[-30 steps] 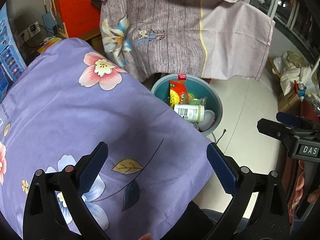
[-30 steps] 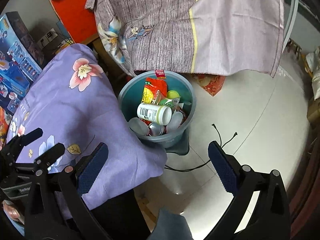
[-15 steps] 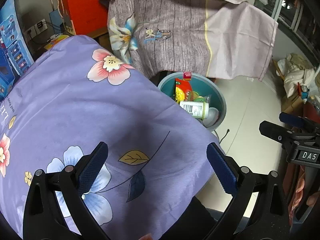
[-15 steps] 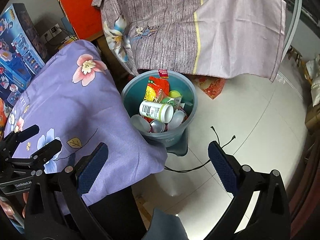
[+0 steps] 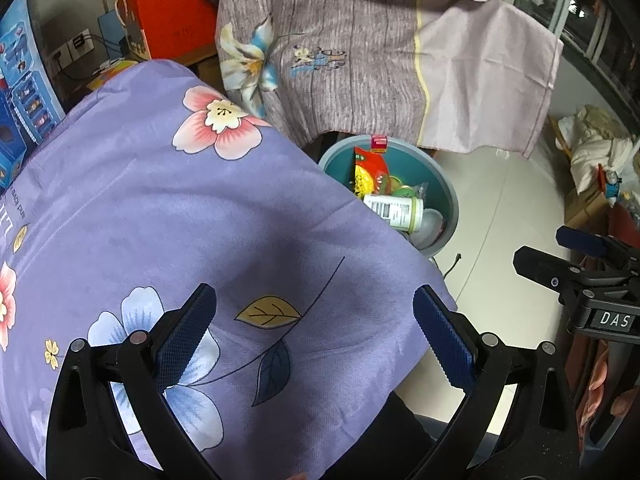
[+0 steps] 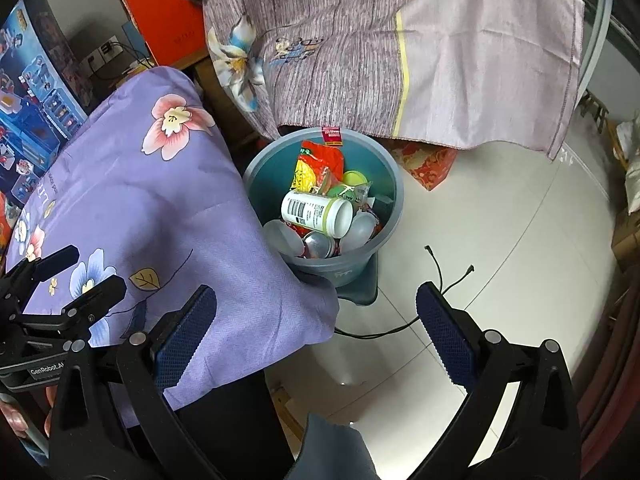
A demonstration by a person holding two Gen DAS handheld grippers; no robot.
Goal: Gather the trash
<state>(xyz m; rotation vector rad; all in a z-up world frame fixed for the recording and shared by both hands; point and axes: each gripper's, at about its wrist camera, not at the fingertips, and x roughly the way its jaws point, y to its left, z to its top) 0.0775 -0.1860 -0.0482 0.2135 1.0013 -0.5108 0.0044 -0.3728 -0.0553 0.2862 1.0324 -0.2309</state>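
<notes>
1. Left wrist view: the left gripper [image 5: 314,330] hangs above a purple floral cloth [image 5: 160,216], its jaws spread wide with nothing between the blue pads [image 5: 184,336]. Past the cloth's far edge stands a teal bin [image 5: 448,196] on the pale tiled floor [image 5: 504,208], part of it hidden by the cloth. Inside the bin lie a white bottle with a barcode label [image 5: 394,210] on its side, a red and yellow snack wrapper [image 5: 366,168] leaning against the far wall, and some clear plastic pieces. A mauve striped cloth with a lily print [image 5: 360,56] hangs behind the bin. The right gripper [image 5: 576,256] shows at the right edge, seen side-on, fingers apart.

2. Right wrist view: the right gripper [image 6: 316,328] is held over the floor near the purple floral cloth's [image 6: 140,208] corner, jaws wide open and empty. The teal bin [image 6: 372,248] sits just ahead, touching the cloth's edge. It holds the white bottle [image 6: 316,212] across the top, the snack wrapper [image 6: 316,164], a green-yellow round lid, clear plastic cups [image 6: 286,236] and a metal can end [image 6: 318,244]. A black cable [image 6: 436,280] trails on the floor [image 6: 500,220] beside it. The left gripper [image 6: 76,276] appears at the left over the cloth, fingers parted, gripping nothing.
</notes>
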